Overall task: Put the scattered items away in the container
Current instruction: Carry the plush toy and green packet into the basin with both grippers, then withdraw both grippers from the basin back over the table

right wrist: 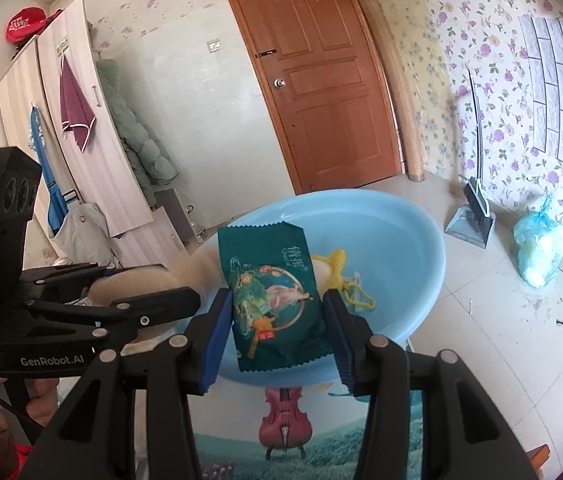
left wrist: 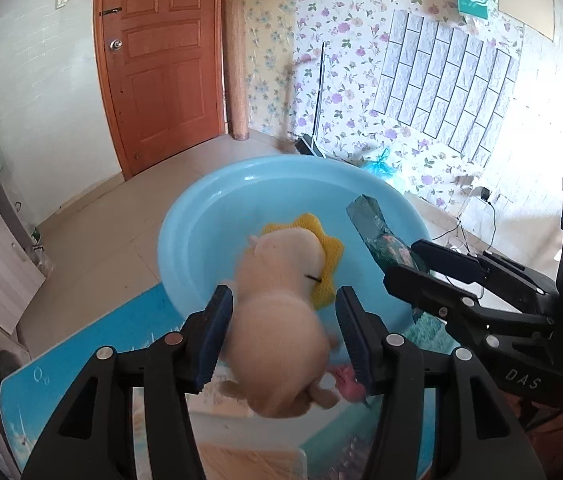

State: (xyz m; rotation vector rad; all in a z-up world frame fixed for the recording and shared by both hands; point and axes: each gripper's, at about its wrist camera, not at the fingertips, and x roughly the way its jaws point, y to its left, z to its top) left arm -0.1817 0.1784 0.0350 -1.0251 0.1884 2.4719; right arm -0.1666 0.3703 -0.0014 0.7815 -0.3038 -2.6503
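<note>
Left claw (left wrist: pixel 281 332) has its blue pads either side of a blurred cream plush toy (left wrist: pixel 281 300); firm contact cannot be told, toy hangs over the near rim of the light blue basin (left wrist: pixel 209 200). Right claw (right wrist: pixel 277 316) grips a dark green snack packet (right wrist: pixel 273 296), upright, above the basin's near edge. Yellow knitted piece (right wrist: pixel 341 268) lies inside the basin. Basin sits on a counter (right wrist: pixel 321 448) covered with a printed sheet: green landscape, red violin, blue sky part. Room: beige tiled floor (left wrist: pixel 121 216), brown panelled wooden door (right wrist: pixel 321 92), floral wallpaper, grey brick-pattern panel. Dustpan with brush (right wrist: pixel 473 216) and a tied blue plastic bag (right wrist: pixel 537 248) by the wall. Wardrobe at left with maroon cloth and green padded coat (right wrist: pixel 141 140) hanging.
</note>
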